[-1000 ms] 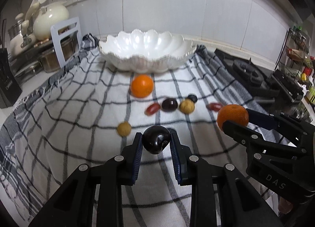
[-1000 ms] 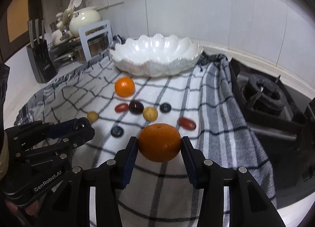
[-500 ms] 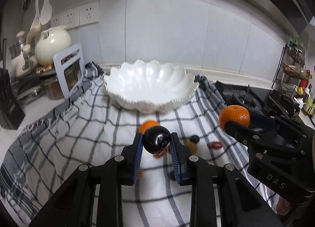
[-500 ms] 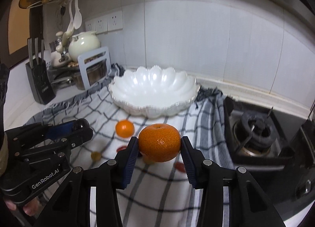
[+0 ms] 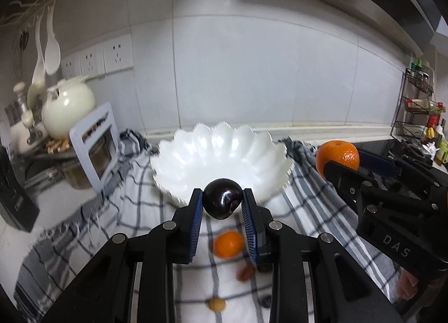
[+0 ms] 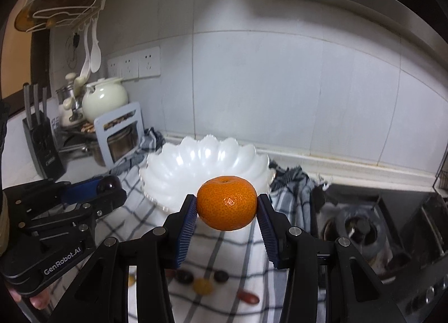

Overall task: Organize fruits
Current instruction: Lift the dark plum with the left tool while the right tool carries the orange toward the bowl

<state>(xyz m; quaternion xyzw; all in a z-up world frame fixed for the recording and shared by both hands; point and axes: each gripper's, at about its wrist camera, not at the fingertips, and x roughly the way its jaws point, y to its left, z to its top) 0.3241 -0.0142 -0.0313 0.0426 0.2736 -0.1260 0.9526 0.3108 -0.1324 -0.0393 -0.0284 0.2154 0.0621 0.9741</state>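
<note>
Both tongs carry fruit in the air, just in front of the white bowl.

The left gripper (image 5: 222,205) is clenched on a dark plum (image 5: 222,198), pinched between its blue pads. The right gripper (image 6: 227,212) is clenched on a mandarin (image 6: 226,202), stem dimple up. Both fruits are lifted clear of the checked cloth (image 5: 134,211) and sit near the bowl's (image 5: 196,155) front rim; whether they are over it, I cannot tell. The bowl rests on the cloth near the tiled wall. Left on the cloth below are a second mandarin (image 5: 228,244), a small yellow fruit (image 5: 216,304) and a reddish fruit (image 5: 245,274), all blurred. A gas burner (image 6: 361,227) lies to the right of the cloth.
</note>
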